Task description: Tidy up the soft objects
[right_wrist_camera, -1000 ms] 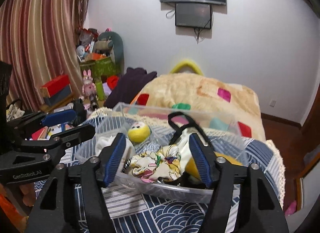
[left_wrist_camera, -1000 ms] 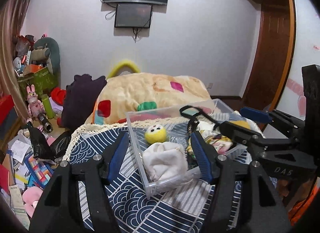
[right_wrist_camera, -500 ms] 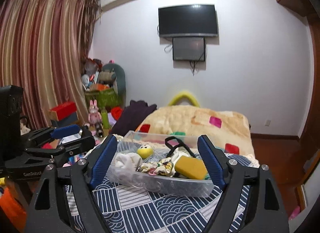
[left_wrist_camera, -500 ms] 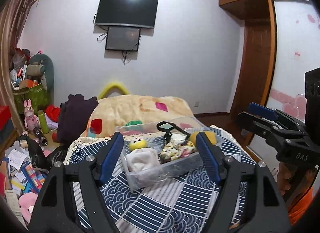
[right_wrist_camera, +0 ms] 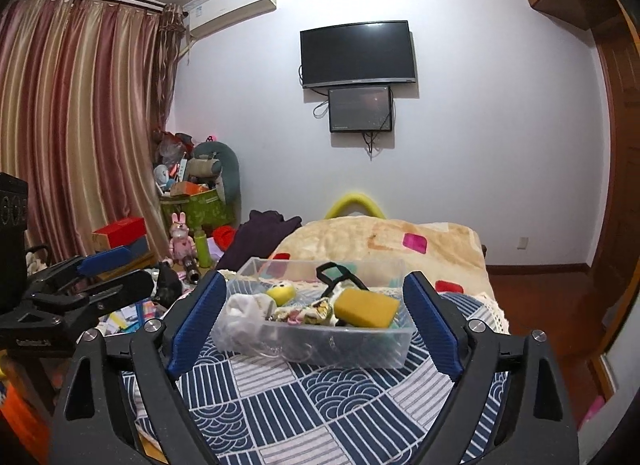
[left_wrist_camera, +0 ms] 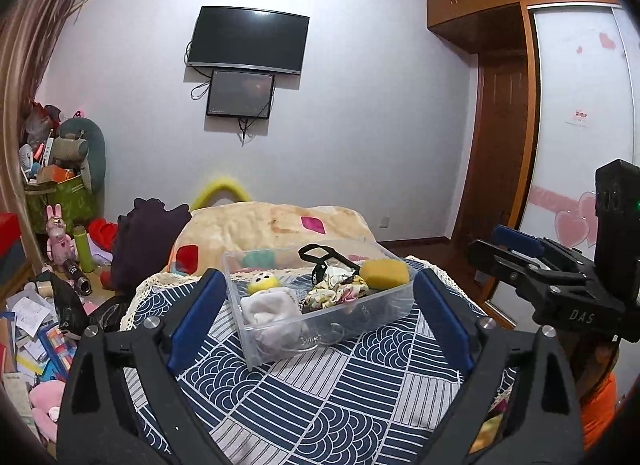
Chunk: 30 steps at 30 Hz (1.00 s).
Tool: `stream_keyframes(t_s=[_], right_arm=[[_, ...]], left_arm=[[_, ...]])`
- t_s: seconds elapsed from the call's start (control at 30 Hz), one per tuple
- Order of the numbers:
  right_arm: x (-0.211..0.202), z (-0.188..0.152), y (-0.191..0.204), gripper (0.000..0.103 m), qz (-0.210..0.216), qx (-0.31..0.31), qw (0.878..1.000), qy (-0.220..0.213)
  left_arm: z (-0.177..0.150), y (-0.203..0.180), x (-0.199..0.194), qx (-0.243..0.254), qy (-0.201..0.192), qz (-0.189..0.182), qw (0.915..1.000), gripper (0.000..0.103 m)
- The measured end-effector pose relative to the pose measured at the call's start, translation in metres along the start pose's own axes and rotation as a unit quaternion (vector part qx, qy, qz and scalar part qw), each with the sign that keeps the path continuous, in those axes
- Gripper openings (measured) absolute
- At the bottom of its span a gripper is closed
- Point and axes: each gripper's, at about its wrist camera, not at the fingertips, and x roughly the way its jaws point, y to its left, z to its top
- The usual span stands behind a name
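A clear plastic bin stands on the blue patterned tablecloth. It holds a white cloth, a small yellow plush, a patterned fabric piece, a black strap and a yellow sponge. My left gripper is open and empty, held back from the bin. My right gripper is open and empty, also back from it. Each gripper shows at the edge of the other's view.
A beige blanket with coloured patches lies behind the bin. Toys, boxes and papers clutter the floor at left. A dark purple cloth lies there too. A wooden wardrobe and door stand at right.
Both grippers have pulled back and up from the bin and opened wider. The bin and its contents now look smaller and farther away.
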Motion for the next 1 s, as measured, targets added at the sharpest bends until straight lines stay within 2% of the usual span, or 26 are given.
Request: stream_keyframes(t_s=[0.07,0.13,0.2,1.0], right_arm=[[-0.001,-0.003,-0.001,0.092,-0.003,0.001,1.000,-0.001],[-0.003,-0.004,-0.001,0.099,-0.006,0.000,1.000,-0.005],[-0.006,-0.007,-0.001,0.100,-0.010,-0.003,1.000,-0.011],[-0.015,-0.011,0.006,0.101,-0.006,-0.004,1.000,-0.016]], left_arm=[[-0.003,0.000,0.002,-0.002,0.002,-0.001,1.0000,0.096],[-0.006,0.000,0.003,-0.004,0.004,-0.001,1.0000,0.096],[-0.008,0.000,0.004,-0.003,0.004,0.004,1.0000,0.096],[-0.015,-0.004,0.003,0.000,0.002,-0.001,1.0000,0.101]])
